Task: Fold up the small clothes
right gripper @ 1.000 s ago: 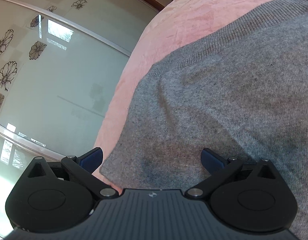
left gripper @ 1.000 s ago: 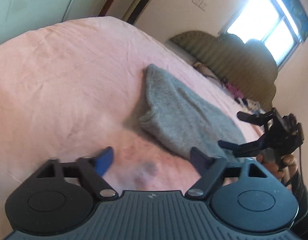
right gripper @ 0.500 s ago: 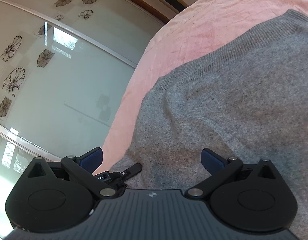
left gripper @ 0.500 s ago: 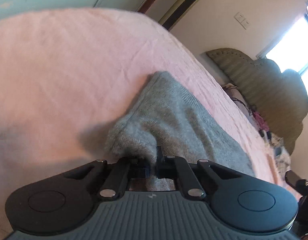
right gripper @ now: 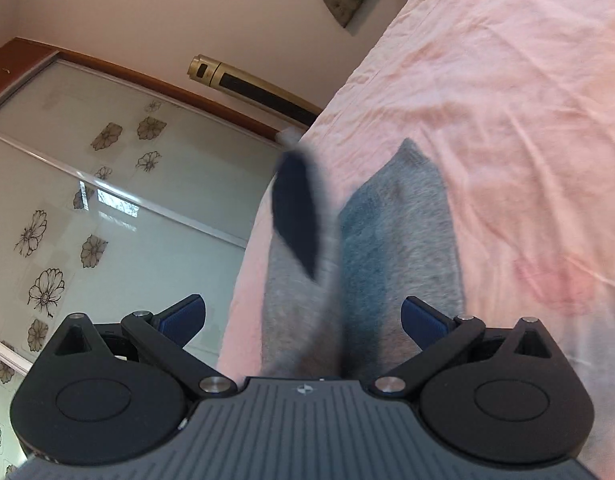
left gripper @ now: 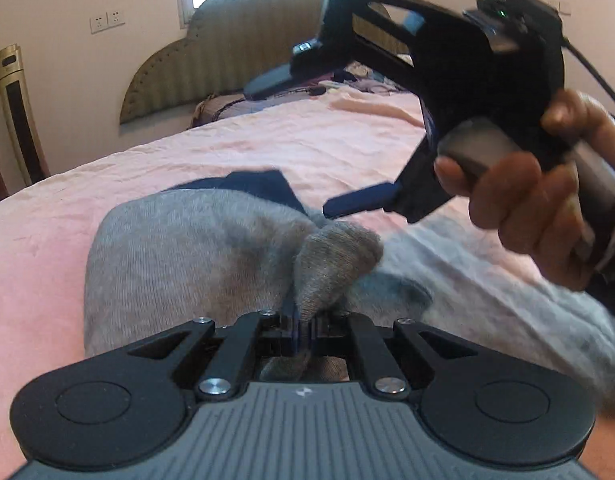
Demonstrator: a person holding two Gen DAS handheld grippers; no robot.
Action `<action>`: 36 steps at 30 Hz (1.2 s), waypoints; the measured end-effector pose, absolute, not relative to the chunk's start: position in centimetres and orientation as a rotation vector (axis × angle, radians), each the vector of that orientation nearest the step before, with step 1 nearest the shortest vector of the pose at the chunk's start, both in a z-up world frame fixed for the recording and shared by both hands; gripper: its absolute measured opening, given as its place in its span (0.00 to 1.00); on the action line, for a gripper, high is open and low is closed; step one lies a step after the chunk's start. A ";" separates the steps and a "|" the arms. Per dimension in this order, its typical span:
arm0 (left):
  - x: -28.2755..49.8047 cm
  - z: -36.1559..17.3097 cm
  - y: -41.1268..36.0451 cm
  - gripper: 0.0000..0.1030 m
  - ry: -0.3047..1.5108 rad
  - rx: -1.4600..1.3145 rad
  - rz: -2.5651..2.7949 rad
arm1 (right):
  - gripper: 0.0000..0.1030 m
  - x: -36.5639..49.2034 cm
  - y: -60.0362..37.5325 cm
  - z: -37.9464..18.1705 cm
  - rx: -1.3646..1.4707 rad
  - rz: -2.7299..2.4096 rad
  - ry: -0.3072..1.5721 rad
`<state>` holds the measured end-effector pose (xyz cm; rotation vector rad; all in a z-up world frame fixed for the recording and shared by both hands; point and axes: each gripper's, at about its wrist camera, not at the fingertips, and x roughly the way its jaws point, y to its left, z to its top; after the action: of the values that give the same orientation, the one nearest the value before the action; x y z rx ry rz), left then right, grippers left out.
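Observation:
A grey knit garment (left gripper: 187, 256) lies on the pink bed sheet (left gripper: 47, 232), with a dark navy part (left gripper: 263, 188) showing at its far edge. My left gripper (left gripper: 301, 328) is shut on a bunched fold of the grey garment and lifts it. My right gripper (right gripper: 303, 316) is open, its blue pads on either side of the raised grey garment (right gripper: 399, 240) without touching it. In the left wrist view the right gripper (left gripper: 339, 148) hangs open above the garment, held by a hand (left gripper: 539, 208). The navy part (right gripper: 295, 216) is blurred.
The bed's olive headboard (left gripper: 211, 60) stands at the far end, with clutter (left gripper: 359, 80) by it. A gold tower fan (left gripper: 19, 112) stands by the wall. A glass wardrobe door with flower prints (right gripper: 87, 208) runs along the bed's side.
My left gripper, shut on the garment's edge, has lifted and carried it over, turning toward the headboard. The right gripper rose off the garment and stays open.

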<state>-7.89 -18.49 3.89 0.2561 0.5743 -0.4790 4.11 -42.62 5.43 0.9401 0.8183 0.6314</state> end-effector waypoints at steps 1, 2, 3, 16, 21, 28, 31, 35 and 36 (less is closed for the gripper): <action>-8.1 3.6 -18.8 0.05 0.559 0.281 -0.473 | 1.00 4.3 -42.7 5.2 0.939 0.633 0.822; -8.2 3.6 -19.1 0.05 0.547 0.303 -0.469 | 1.00 4.5 -42.7 5.0 0.939 0.635 0.824; -8.1 3.6 -19.3 0.05 0.545 0.314 -0.467 | 1.00 4.7 -42.7 4.7 0.940 0.640 0.826; -7.9 2.7 -22.6 0.05 0.580 0.318 -0.519 | 0.40 11.2 -39.2 4.2 0.642 0.611 0.981; -9.5 4.1 -17.4 0.20 0.566 0.144 -0.710 | 0.16 11.7 -39.6 4.4 0.501 0.582 0.959; -7.3 6.0 -6.0 0.76 0.561 -0.024 -0.589 | 0.98 9.5 -43.9 4.2 0.708 0.598 0.823; -1.6 5.9 -1.8 0.76 0.620 -0.217 -0.452 | 0.96 11.0 -44.9 3.3 0.768 0.562 0.849; 7.0 2.5 1.2 0.76 0.821 -0.606 -0.421 | 0.95 13.0 -42.7 2.1 0.746 0.584 0.908; 8.6 1.4 1.0 0.76 0.865 -0.672 -0.464 | 0.96 13.3 -41.8 2.0 0.731 0.603 0.917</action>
<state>8.64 0.98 1.37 -0.6717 0.8652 -0.4644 13.26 -41.76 2.03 0.7312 0.9169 0.6030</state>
